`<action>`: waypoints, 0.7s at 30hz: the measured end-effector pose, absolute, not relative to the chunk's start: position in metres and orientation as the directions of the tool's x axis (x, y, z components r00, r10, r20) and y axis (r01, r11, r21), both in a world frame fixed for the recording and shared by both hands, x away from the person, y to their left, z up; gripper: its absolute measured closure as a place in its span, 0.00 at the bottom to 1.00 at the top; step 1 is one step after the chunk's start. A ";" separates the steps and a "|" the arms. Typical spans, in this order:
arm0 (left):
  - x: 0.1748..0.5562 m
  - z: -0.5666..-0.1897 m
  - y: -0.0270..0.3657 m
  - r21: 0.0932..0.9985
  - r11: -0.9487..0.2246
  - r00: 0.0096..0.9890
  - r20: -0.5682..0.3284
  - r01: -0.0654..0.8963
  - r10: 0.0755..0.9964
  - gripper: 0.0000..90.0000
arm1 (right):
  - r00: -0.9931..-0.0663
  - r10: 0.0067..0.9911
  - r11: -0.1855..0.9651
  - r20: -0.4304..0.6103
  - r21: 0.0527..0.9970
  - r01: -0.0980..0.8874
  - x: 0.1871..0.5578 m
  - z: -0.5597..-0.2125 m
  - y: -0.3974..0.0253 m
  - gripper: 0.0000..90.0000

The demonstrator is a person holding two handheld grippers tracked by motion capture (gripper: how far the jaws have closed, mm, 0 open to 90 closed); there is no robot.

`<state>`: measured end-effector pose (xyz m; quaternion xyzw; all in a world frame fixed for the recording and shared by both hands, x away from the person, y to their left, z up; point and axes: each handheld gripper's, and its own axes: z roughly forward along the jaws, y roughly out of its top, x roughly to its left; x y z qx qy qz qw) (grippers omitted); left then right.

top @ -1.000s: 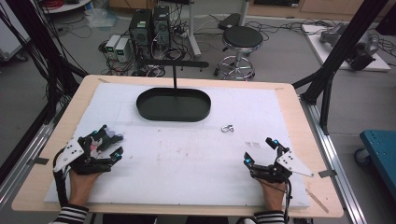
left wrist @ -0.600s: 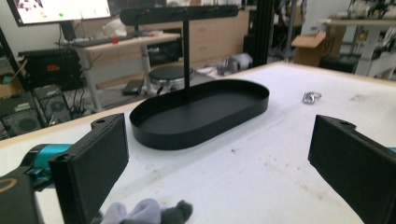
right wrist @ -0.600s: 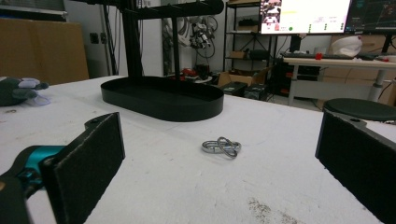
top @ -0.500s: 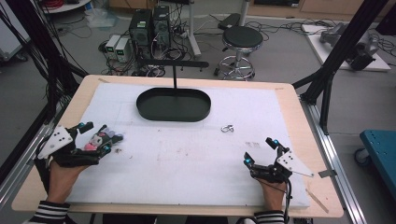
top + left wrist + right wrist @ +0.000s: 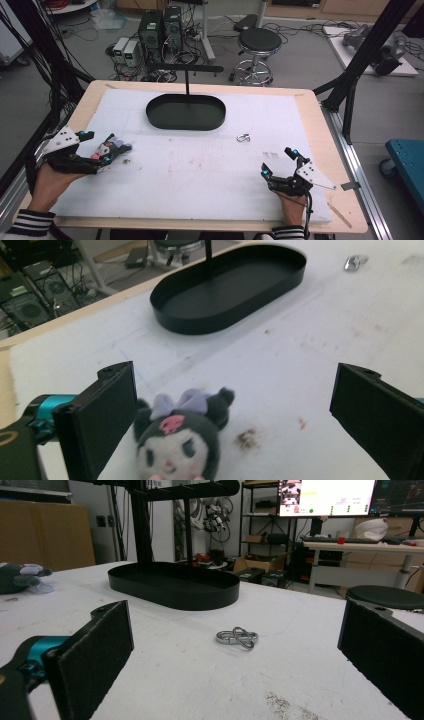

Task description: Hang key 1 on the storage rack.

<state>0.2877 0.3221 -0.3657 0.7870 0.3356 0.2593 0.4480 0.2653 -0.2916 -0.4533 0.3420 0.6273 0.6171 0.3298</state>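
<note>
A small dark plush toy (image 5: 177, 440) with a lilac bow lies on the white mat at the left, also seen as the plush toy (image 5: 114, 147). My left gripper (image 5: 97, 147) is open right behind it; in the left gripper view the toy sits between the jaws of my left gripper (image 5: 235, 390), close to the left one. A twisted metal ring (image 5: 237, 637) lies on the mat ahead of my open right gripper (image 5: 235, 615). In the high view the ring (image 5: 243, 137) is apart from my right gripper (image 5: 277, 161), which is empty.
A black oval tray (image 5: 155, 117) with an upright T-shaped stand (image 5: 187, 80) sits at the mat's far middle; the tray (image 5: 165, 320) is empty. Brown smudges (image 5: 245, 439) mark the mat. Wooden table edges border the mat; a stool and computers stand beyond.
My left gripper has drawn back to the left and turned, leaving the plush toy in front of its jaws. The right gripper and the ring have not moved.
</note>
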 end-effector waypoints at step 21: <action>0.315 -0.377 0.340 0.655 -0.550 0.650 0.116 0.518 0.751 0.06 | -0.547 0.837 0.005 0.008 1.000 0.024 0.265 -0.453 -0.291 0.01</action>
